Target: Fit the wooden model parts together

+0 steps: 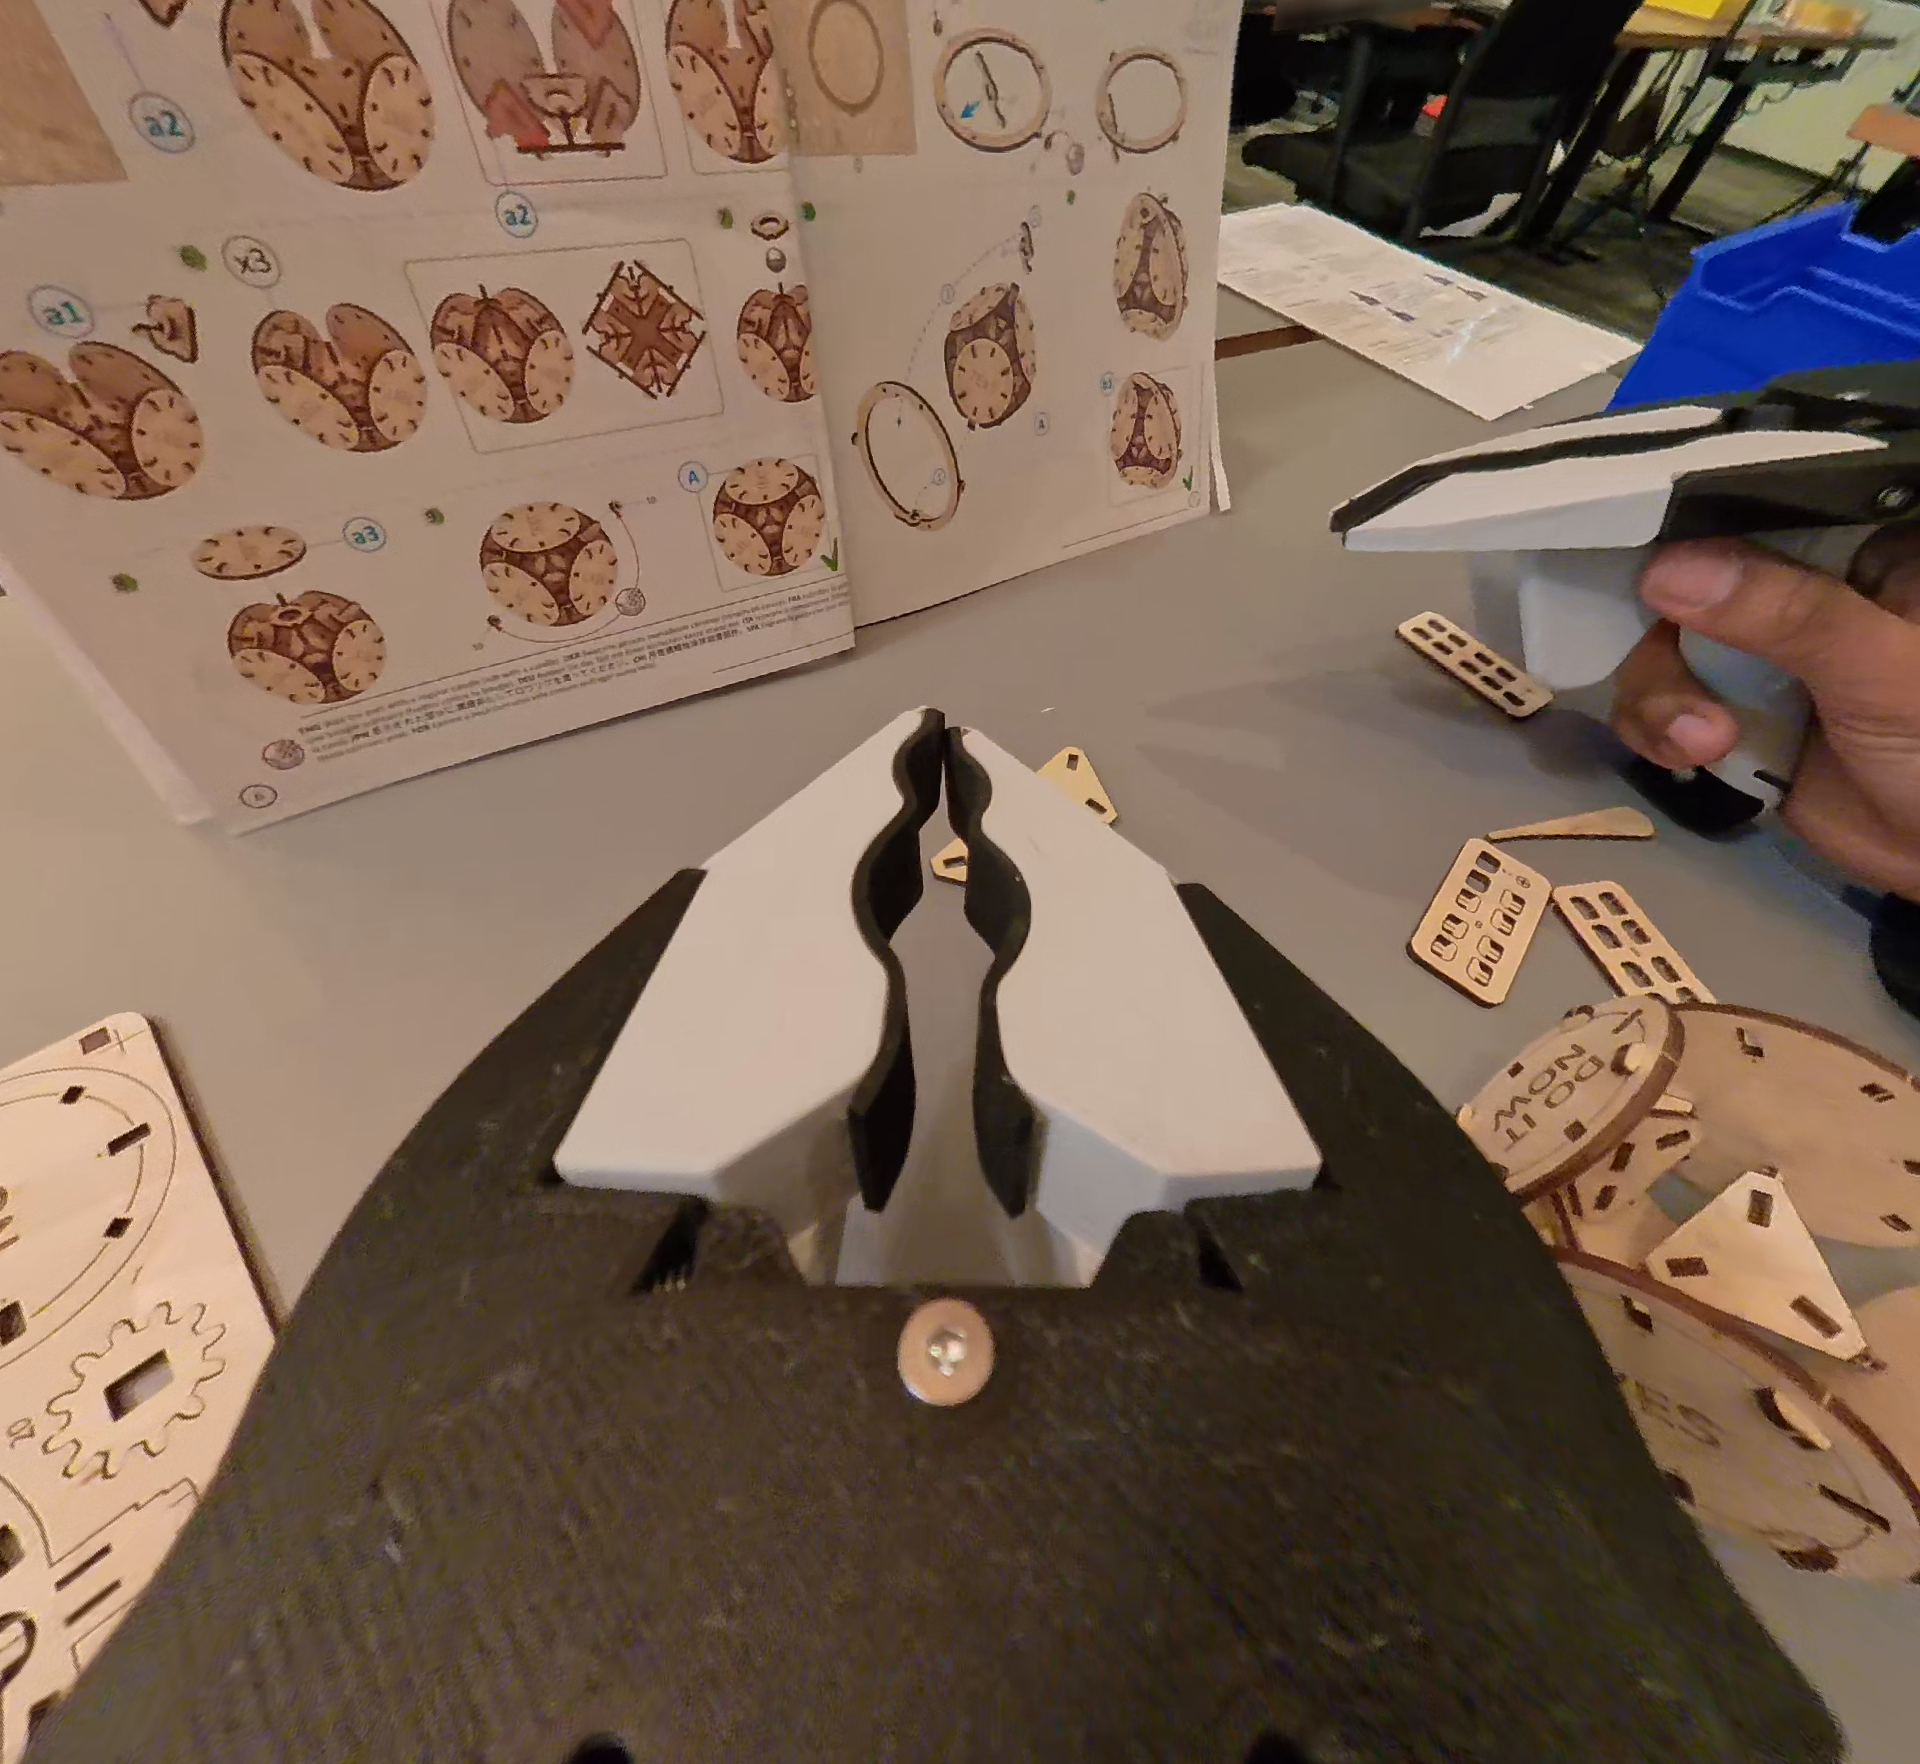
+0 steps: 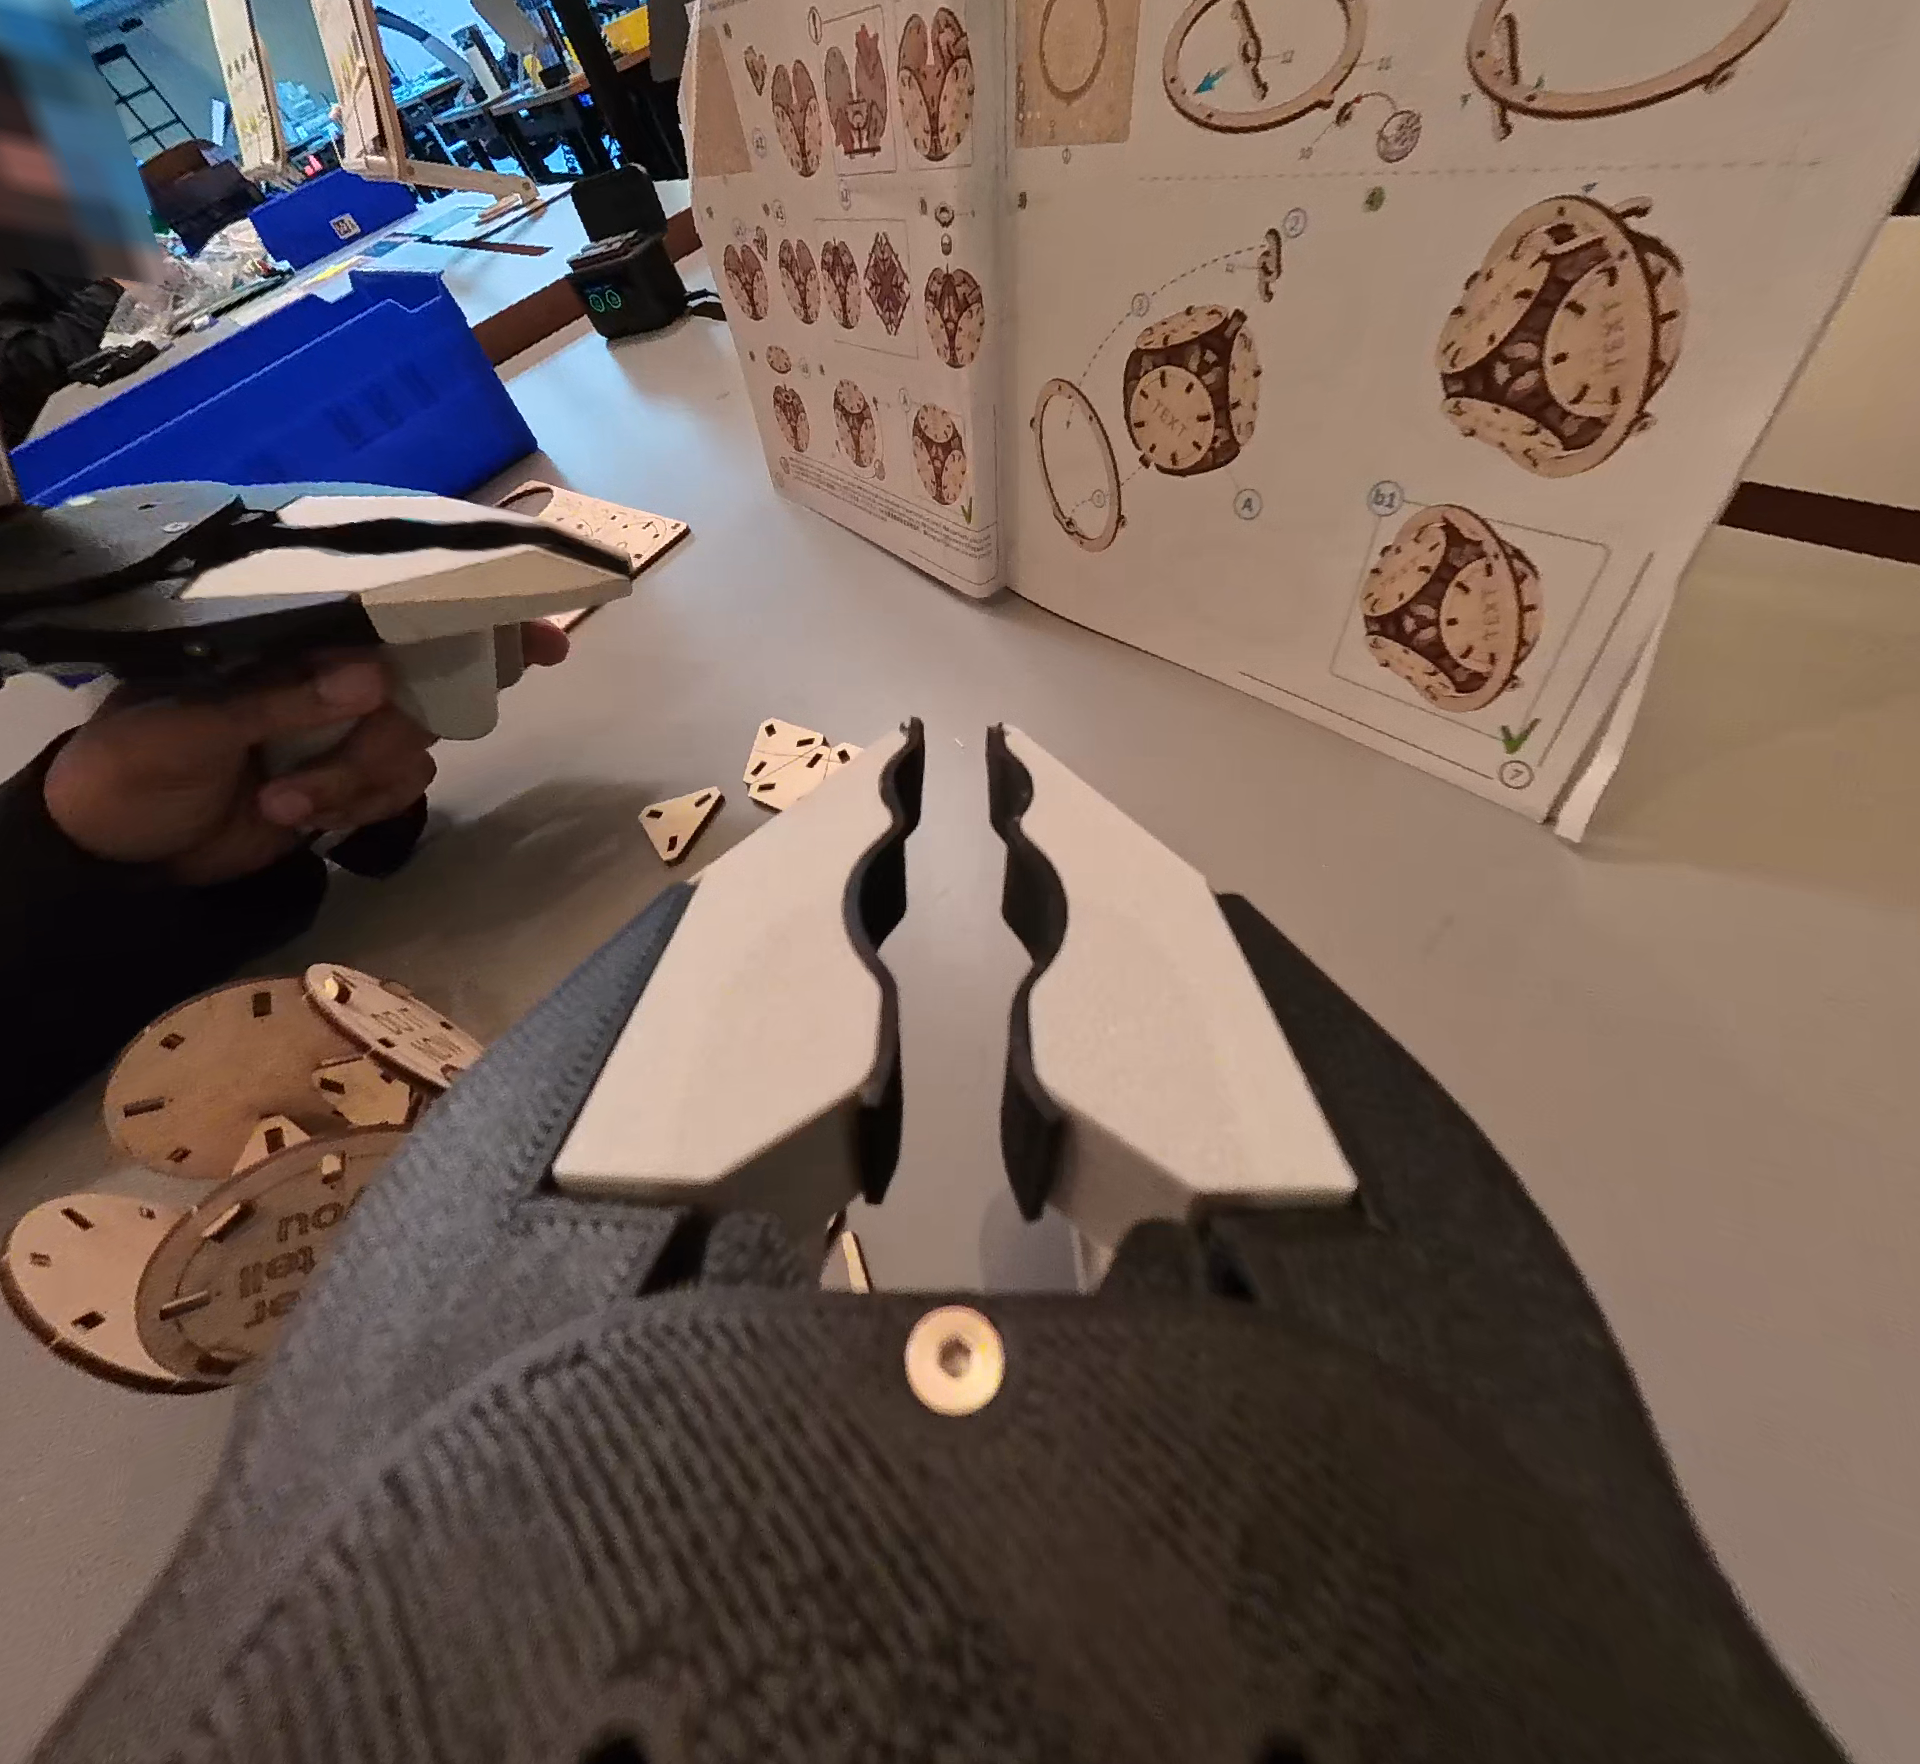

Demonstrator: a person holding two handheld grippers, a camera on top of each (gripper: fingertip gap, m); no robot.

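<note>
left gripper (image 1: pixel 940 740): tips closed on nothing, above grey desk (image 1: pixel 520 883) | wooden triangles (image 1: pixel 1081 782) at 1 o'clock | right gripper (image 2: pixel 954 735): slightly open, holding nothing, triangles (image 2: pixel 681 821) at 10 o'clock | instruction booklet (image 2: pixel 1143 312) at 12

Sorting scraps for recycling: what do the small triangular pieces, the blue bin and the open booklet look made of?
Triangular pieces: thin pale plywood, probably laser-cut, judging by dark slot edges. Blue bin: moulded plastic, smooth with slight sheen. Booklet: printed paper, apparently matte, creased at its fold.
</note>
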